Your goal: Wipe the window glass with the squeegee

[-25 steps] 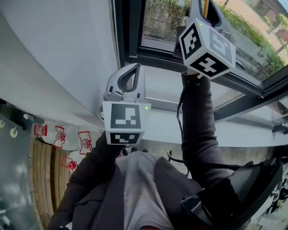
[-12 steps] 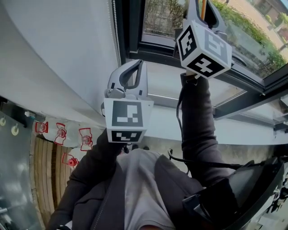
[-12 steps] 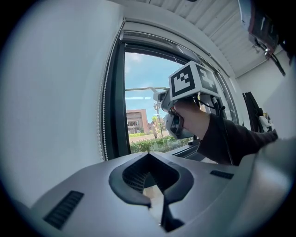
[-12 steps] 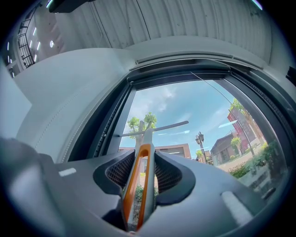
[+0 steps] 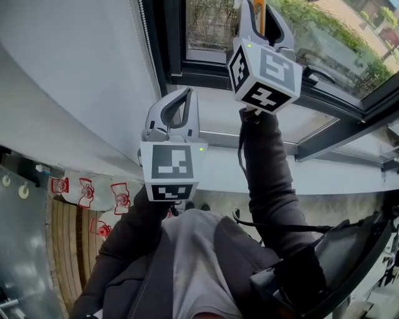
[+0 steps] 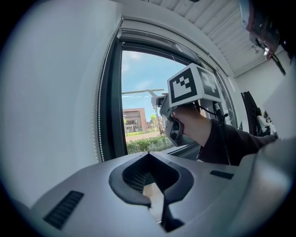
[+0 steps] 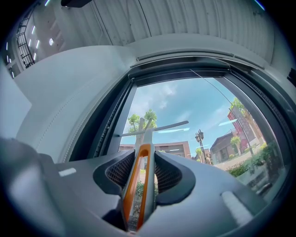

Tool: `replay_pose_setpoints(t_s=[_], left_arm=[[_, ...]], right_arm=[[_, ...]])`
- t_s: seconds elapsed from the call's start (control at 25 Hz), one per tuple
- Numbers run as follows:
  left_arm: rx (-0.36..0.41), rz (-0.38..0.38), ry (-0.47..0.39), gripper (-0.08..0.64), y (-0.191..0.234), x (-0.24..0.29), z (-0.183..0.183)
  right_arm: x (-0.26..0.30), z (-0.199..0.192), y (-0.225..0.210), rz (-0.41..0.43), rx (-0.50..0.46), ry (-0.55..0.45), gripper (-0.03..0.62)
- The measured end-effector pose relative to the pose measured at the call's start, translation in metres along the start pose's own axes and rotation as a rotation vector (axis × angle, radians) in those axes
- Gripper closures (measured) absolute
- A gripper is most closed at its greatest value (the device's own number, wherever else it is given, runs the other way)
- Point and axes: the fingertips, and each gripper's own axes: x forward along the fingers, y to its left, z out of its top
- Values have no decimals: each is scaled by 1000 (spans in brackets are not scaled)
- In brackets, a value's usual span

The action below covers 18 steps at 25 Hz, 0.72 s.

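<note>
the right claw [image 5: 262, 12] has slid left across the window glass [image 5: 212, 25], clamped on the orange squeegee [image 7: 140, 190] whose blade sits just ahead of its jaws, so the wipe looks mid-stroke, while the left claw [image 6: 155, 199] hangs below it, jaws together and empty.

- The window glass [image 7: 203, 115] lies open above and to the right of the squeegee [image 7: 132, 181], with nothing set against it.
- At the left the dark window frame [image 7: 108, 125] closes off the pane, and a bead cord [image 6: 98, 115] hangs along it, just beside the white wall [image 6: 51, 102].
- Below the pane, the sill [image 5: 224, 115] and a dark frame bar [image 5: 336, 134] jut into the room.
- The right gripper [image 7: 141, 162] and its sleeve [image 5: 268, 180] stand ahead of the left gripper [image 6: 149, 162], blocking its way to the right.
- There is clear air between the two grippers.
</note>
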Motion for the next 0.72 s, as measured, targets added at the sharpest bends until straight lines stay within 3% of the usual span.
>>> replay_pose_setpoints(t_s=[0.16,0.36,0.72], left_arm=[[11,-9,-12,563,-3,-1,1],[-10,3,29,562,-10,-15,-7],[0,-4,12,563,-10,-9,-1]], right_arm=[[-8,1,-2,-16,-10,-17,462],[-26,-16,5,5,2,44,462],[-31,-29,3,-1,1,61,462]])
